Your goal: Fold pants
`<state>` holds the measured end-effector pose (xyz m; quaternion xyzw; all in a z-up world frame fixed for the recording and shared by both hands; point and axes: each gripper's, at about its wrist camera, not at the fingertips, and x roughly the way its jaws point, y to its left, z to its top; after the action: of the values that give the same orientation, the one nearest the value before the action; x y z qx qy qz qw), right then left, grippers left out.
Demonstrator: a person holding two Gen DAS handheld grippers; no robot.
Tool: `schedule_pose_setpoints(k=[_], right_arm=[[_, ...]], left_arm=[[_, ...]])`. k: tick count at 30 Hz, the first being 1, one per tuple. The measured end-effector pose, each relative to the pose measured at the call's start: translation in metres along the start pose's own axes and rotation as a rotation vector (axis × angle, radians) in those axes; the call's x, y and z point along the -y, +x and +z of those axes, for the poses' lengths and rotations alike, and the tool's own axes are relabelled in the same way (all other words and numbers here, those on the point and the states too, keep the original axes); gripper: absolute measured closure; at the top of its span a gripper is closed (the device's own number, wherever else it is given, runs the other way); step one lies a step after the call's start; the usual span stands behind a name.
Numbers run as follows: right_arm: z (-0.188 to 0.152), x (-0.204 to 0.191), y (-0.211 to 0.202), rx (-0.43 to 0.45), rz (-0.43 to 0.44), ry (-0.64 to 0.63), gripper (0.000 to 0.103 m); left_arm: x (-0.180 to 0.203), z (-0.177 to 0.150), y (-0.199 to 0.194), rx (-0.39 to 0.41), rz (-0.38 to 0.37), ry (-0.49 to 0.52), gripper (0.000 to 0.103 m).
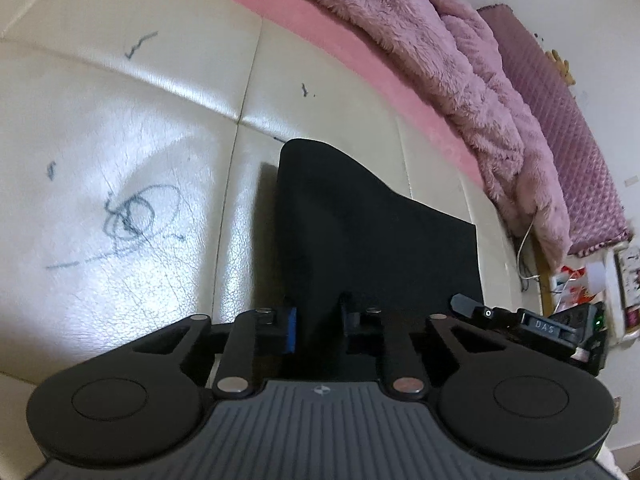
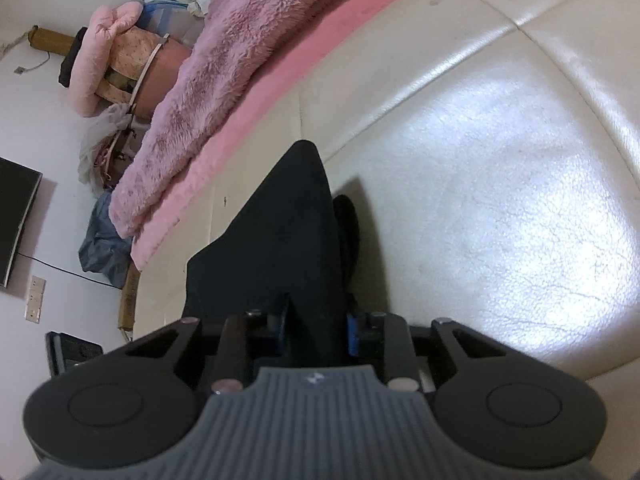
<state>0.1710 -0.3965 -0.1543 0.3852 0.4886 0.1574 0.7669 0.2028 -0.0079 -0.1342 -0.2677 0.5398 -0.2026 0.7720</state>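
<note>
Two grippers each pinch an edge of the black pants, which are lifted slightly off a cream padded mat.

Left wrist view: the left gripper point(image 1: 318, 324) has its fingers closed on the dark cloth, blue pad showing at nine o'clock of the fabric; the pants point(image 1: 360, 232) rise toward twelve o'clock in a taut sheet; the cream mat point(image 1: 120, 140) carries pen scribbles at nine o'clock; a pink fluffy blanket point(image 1: 460, 60) runs from twelve to three o'clock; the other gripper's tip peeks in at four o'clock.

Right wrist view: the right gripper point(image 2: 316, 328) likewise clamps the pants point(image 2: 280, 240), cloth peaking toward twelve o'clock; the blanket lies at ten o'clock.

Judging the fold, both hands should travel together, keeping the held edge level and taut; lay it squarely over the far part before releasing.
</note>
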Motion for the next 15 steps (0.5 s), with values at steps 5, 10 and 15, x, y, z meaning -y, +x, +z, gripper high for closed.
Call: schedule_pose_setpoints(k=[5,10,15], right_arm=[[-0.002,-0.019,-0.002,-0.006,-0.018,-0.035,0.083],[-0.004,-0.049,0.008,-0.005,-0.014,-0.063,0.083],[-0.003,-0.087,0.034,-0.008,0.018,-0.059,0.083]], left_arm=[[0.001,0.003,-0.018,0.023,0.032,0.038,0.083],[-0.012,0.018,-0.044,0.051,0.039,0.054,0.084],[-0.033,0.051,-0.081,0.079,0.048,0.080,0.084]])
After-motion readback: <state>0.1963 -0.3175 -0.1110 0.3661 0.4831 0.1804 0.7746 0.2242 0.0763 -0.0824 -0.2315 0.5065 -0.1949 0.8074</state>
